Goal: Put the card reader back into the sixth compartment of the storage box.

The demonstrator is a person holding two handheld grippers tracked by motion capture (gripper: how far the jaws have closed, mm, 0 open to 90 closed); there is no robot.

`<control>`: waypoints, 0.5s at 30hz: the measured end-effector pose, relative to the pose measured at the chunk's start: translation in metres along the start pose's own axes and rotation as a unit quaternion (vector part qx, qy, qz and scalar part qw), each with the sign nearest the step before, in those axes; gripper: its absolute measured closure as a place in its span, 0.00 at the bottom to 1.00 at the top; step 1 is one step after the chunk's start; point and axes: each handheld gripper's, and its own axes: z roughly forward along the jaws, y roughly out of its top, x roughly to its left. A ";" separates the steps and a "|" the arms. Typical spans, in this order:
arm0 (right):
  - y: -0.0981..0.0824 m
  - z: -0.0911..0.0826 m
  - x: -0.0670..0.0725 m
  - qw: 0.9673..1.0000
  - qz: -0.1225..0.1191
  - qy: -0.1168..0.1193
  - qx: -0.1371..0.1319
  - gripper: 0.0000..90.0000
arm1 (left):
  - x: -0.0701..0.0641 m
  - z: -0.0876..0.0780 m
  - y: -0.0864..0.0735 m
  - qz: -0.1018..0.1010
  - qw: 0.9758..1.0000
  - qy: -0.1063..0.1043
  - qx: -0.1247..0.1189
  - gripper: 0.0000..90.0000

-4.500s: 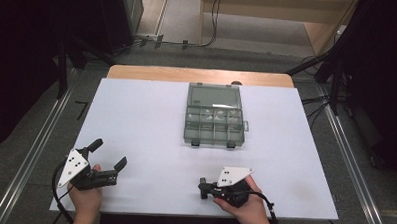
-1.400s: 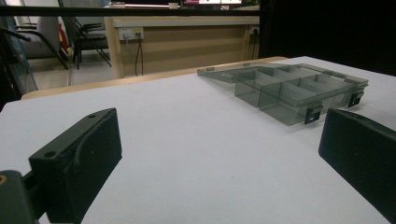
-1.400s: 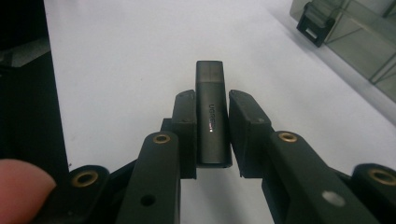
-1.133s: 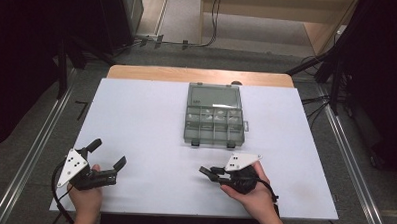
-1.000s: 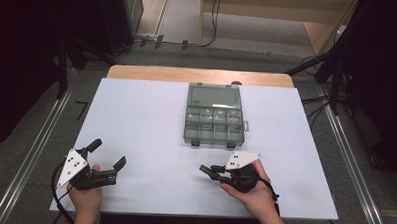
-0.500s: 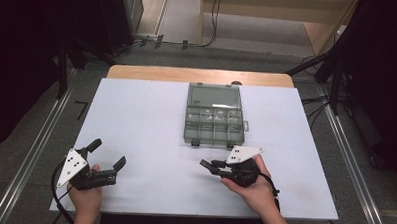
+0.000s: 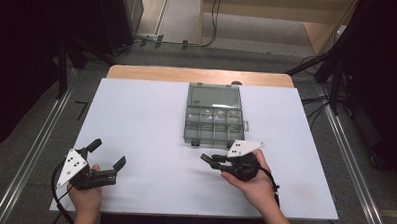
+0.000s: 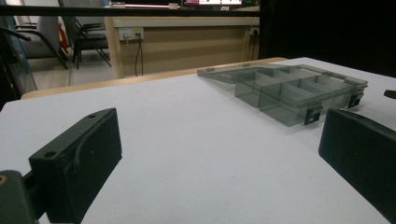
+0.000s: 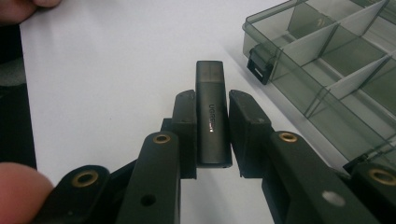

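Your right claw [image 9: 208, 105] is clenched on a small dark grey, flat rectangular stick [image 9: 212, 116], something like a USB dongle, with its two pads pressing its long sides. Pale lettering runs along the stick's face; it seems to begin with "UGR", but the rest is too small and blurred to read. The stick pokes forward out of the claw, hanging over the white bench [image 7: 151, 115] just in front of the near edge of the smoky transparent plastic compartment box [image 7: 213, 120], close to that box's black latch [image 9: 258, 64]. The box lies open, its lid folded flat on the far side, its dividers making two rows of cells.

Your left claw [image 7: 105, 159] stands released, jaws wide apart with nothing between them, well to the left of the box and nearer you.

Compared with the earlier high view, your right hand [image 7: 249, 176] has come up from the near edge of the bench and now sits just short of the box's front wall. Your left hand [image 7: 84, 188] has kept its place, and the box has not shifted.
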 end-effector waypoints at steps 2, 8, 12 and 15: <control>0.001 0.000 -0.001 1.000 0.001 -0.001 -0.001 0.79 | 0.000 0.000 0.000 0.000 1.000 0.000 0.001 0.00; 0.004 0.001 -0.003 1.000 0.002 -0.003 -0.002 0.79 | 0.000 0.000 0.000 0.000 1.000 0.000 0.000 0.00; 0.006 0.001 -0.005 1.000 0.001 -0.005 -0.004 0.79 | 0.000 0.000 0.000 0.000 1.000 0.000 0.001 0.00; 0.008 0.001 -0.006 1.000 0.001 -0.006 -0.004 0.79 | 0.000 0.000 0.000 0.000 1.000 0.000 0.001 0.00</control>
